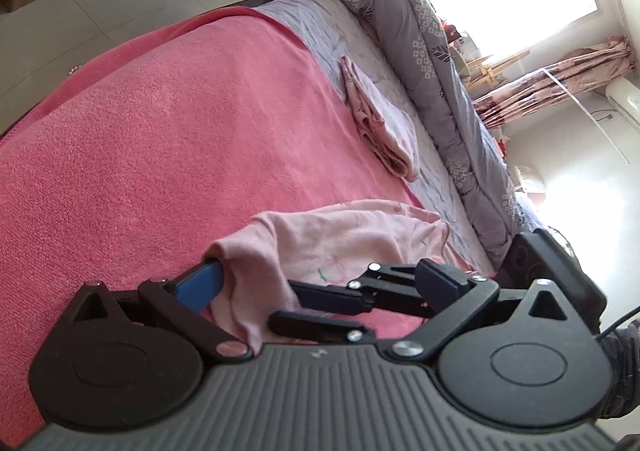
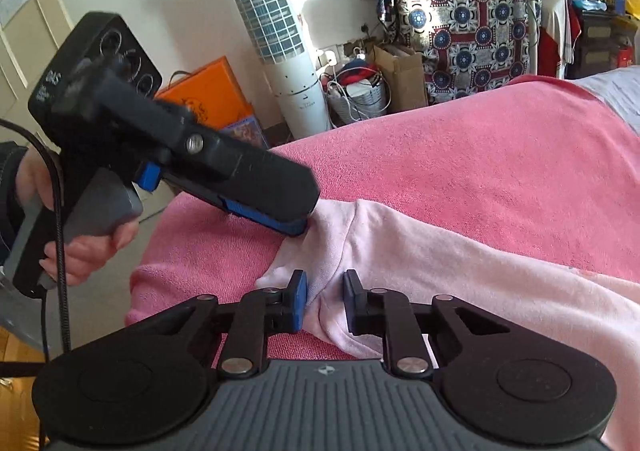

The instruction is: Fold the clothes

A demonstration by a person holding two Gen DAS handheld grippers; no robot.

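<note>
A pale pink garment [image 1: 340,239] [image 2: 460,271] lies crumpled on the pink blanket [image 1: 160,131] [image 2: 480,155] that covers the bed. My right gripper [image 2: 325,281] is shut on a raised fold near the garment's end, both pads against the cloth. In the left wrist view the right gripper [image 1: 286,307] reaches in from the right. My left gripper [image 1: 318,266] [image 2: 301,222] is open wide. Its tips rest at the same end of the garment, and cloth is draped over its left blue finger [image 1: 200,285]. A person's hand [image 2: 92,247] holds its handle.
A folded pink garment [image 1: 380,131] lies further up the bed on a grey sheet, beside a rolled grey quilt [image 1: 420,31]. Past the bed's edge stand a white tower fan [image 2: 280,51], an orange box [image 2: 208,99], a basket [image 2: 360,91] and a cabinet under a patterned cloth [image 2: 460,31].
</note>
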